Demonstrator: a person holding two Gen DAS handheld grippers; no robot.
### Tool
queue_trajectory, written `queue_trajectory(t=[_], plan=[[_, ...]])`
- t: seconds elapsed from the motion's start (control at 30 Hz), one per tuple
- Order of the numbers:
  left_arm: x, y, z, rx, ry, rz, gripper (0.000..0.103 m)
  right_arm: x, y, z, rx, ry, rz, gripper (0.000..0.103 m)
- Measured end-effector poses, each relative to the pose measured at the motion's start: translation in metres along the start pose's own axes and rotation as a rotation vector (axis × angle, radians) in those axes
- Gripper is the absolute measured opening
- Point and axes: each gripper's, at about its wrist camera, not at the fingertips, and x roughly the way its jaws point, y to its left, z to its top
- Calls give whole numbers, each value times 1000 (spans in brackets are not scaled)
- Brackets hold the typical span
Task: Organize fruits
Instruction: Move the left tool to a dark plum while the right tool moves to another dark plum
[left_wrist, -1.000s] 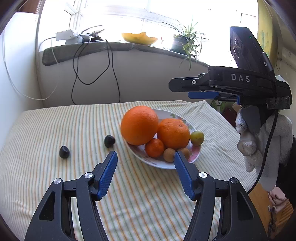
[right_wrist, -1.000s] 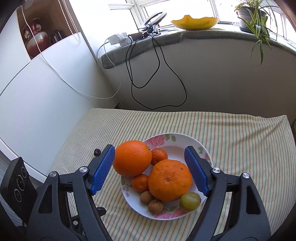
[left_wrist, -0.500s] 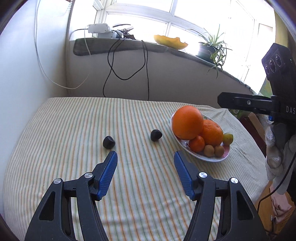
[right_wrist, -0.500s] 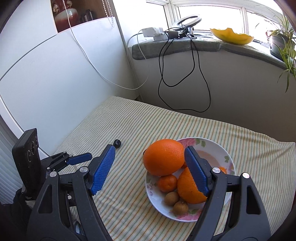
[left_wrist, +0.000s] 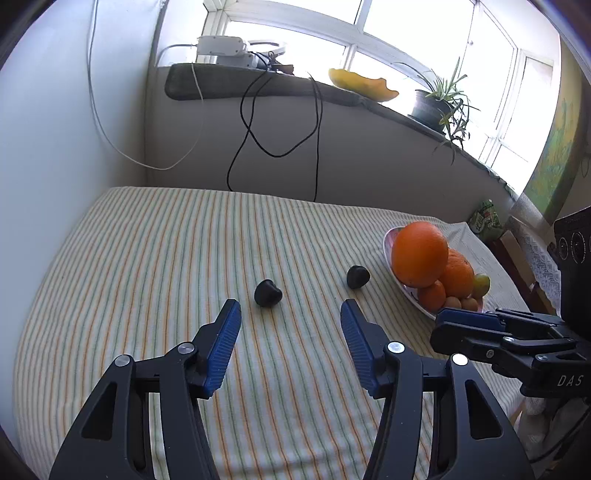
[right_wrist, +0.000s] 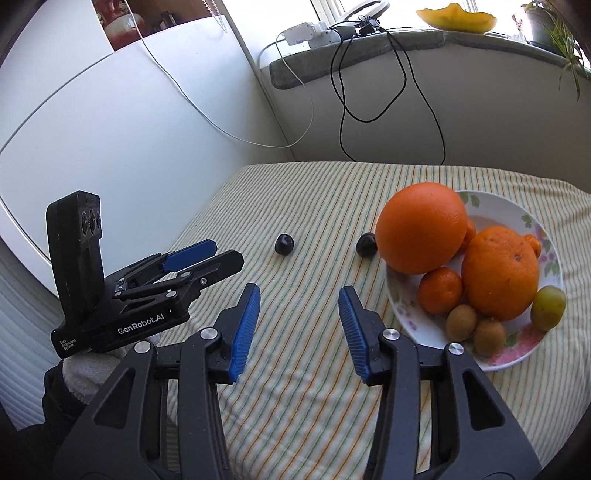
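A floral plate (right_wrist: 491, 363) (left_wrist: 392, 236) on the striped cloth holds a big orange (right_wrist: 421, 227) (left_wrist: 419, 254), a second orange (right_wrist: 500, 273), a mandarin (right_wrist: 440, 290), two kiwis (right_wrist: 461, 322) and a green plum (right_wrist: 548, 308). Two dark plums lie loose on the cloth: one (left_wrist: 268, 292) (right_wrist: 284, 244) just ahead of my left gripper (left_wrist: 290, 314), the other (left_wrist: 357, 277) (right_wrist: 366, 244) beside the plate. My left gripper is open and empty. My right gripper (right_wrist: 298, 299) is open and empty, left of the plate.
The striped cloth (left_wrist: 166, 258) covers the table. A wall with hanging black cables (left_wrist: 277, 122) stands behind it. The sill above holds a melon piece (left_wrist: 362, 83), a potted plant (left_wrist: 436, 103) and a power strip (left_wrist: 221, 46). A white panel (right_wrist: 110, 129) borders the left.
Both grippers have swung left and drawn back. The plate has shifted to the right in both views, and the two dark plums now sit ahead of the open fingers.
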Motion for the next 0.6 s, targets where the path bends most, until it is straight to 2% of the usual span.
queue_trajectory(t=[0.23,0.37,0.6], plan=[[14,11,3,36,35,-27,42,33,5,-7,46,-7,-106,38],[24,15,7,68,57,-44,40,46,-3,-2,92,-9,-161,33],[44,19,10,126,103,-79,39,61,-2,4,116,-24,-231,33]])
